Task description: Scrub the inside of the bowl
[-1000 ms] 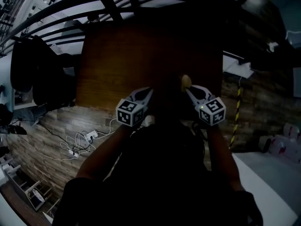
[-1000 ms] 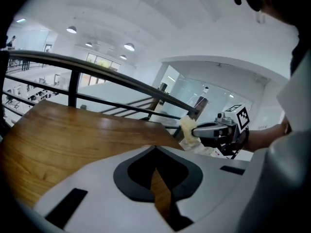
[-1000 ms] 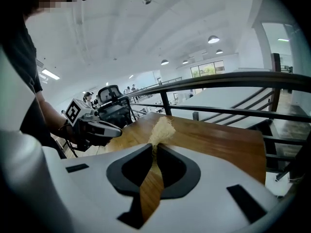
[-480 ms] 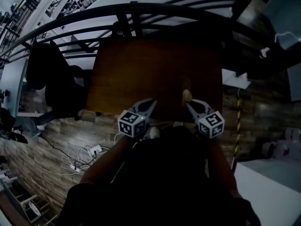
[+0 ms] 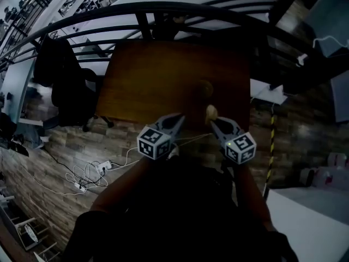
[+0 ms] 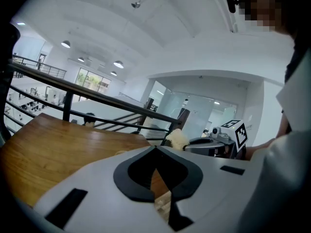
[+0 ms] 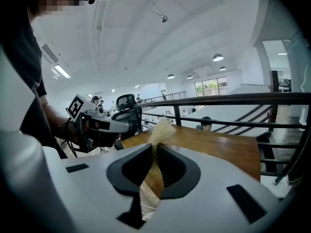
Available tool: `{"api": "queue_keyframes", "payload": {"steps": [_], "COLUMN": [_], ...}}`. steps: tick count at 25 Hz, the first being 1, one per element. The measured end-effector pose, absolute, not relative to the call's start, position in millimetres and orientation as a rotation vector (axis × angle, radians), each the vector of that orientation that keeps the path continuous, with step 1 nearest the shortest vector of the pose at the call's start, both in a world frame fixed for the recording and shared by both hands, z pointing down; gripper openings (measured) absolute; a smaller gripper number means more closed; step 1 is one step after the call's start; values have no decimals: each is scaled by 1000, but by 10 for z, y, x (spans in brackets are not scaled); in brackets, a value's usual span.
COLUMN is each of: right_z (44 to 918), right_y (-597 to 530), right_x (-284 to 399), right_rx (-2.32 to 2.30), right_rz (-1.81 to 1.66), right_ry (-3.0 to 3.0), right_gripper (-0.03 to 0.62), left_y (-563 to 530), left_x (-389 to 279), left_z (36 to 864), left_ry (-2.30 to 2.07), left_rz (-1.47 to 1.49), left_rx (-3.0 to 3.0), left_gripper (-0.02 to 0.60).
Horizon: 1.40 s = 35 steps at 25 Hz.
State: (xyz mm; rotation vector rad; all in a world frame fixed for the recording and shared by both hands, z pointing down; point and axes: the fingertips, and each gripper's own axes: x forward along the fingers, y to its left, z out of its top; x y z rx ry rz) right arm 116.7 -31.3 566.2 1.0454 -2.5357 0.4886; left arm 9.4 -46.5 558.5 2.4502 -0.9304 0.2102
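Note:
My right gripper point(image 5: 212, 120) is shut on a pale, fibrous scrubber point(image 5: 210, 112), whose tuft sticks out past the jaw tips point(image 7: 160, 127). It hangs over the near edge of the brown wooden table point(image 5: 158, 81). My left gripper point(image 5: 179, 117) is beside it on the left, shut with nothing between its jaws point(image 6: 155, 147). A small dark object point(image 5: 205, 87) stands on the table beyond the scrubber and also shows far off in both gripper views point(image 7: 206, 123). It is too dim to tell whether this is the bowl.
A black railing point(image 5: 163, 12) runs behind the table. A black office chair point(image 5: 65, 91) stands at the left. Cables and a power strip point(image 5: 90, 171) lie on the plank floor below it. A yellow-and-black striped post point(image 5: 271, 141) stands at the right.
Both grippers have risen together and now hang over the table's near edge. The scrubber stays in the right one. The head view has swung, so more railing and floor show.

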Motion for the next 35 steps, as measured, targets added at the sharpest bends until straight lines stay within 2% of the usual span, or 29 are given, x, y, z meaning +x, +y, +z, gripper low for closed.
{"api": "queue_keyframes", "payload": {"steps": [14, 27, 35], "right_z": [5437, 5313, 5095], "right_y": [1276, 2223, 2959], "right_x": [1730, 1456, 760], "right_rx": [916, 907, 970], "right_rz": [476, 452, 414], "right_ry": [-2622, -2635, -2628], "right_gripper": [41, 41, 40], "left_y": [1057, 1926, 2632], "left_x": [843, 469, -192], "left_z": [5353, 5159, 5006], "left_ry": [-1013, -1073, -1009], "left_rz": [216, 230, 202], "left_rx": [2446, 2501, 2554], "left_gripper": [-3, -3, -3]}}
